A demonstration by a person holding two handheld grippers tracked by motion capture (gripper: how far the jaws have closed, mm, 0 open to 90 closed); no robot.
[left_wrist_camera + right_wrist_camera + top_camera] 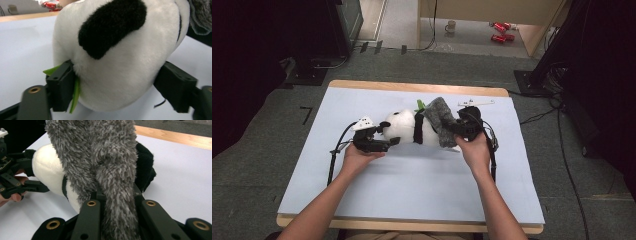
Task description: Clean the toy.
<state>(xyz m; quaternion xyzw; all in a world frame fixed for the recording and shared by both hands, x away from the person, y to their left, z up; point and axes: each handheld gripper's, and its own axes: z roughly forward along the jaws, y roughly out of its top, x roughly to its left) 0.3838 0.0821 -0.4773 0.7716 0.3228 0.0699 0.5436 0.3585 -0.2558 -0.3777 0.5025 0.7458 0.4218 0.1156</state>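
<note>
While my left tool (384, 142) stands released, jaws either side of the panda's (404, 127) head, my right tool (457, 131) is clenched on the grey fuzzy cloth (110, 170) draped over its body. Panda lies mid-table (412, 185); red cans (501, 31) sit on the floor beyond.

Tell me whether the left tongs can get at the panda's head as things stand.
Probably yes: the left tongs already straddle the panda's head, jaws spread either side of it, with nothing between. The right tongs are clamped on the grey fuzzy cloth at the other end.
</note>
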